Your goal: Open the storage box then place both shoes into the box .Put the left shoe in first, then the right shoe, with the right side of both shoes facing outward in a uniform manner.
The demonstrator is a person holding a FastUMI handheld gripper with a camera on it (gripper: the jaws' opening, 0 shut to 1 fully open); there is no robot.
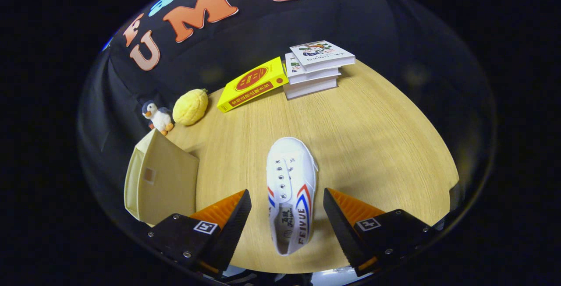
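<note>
A white canvas shoe (290, 189) with red and blue side stripes lies on the wooden table (372, 146), toe pointing away from me. My gripper (287, 207) is open, its two fingers on either side of the shoe's heel half, not touching it. A cream fabric storage box (160, 181) stands just left of the left finger, with a small label patch on its near wall; whether its top is open I cannot tell.
At the table's far side lie a yellow book (252, 84) and a stack of white books (315, 69). A yellow plush lemon (190, 106) and a small penguin toy (158, 117) sit beyond the box. Bare wood spreads to the right of the shoe.
</note>
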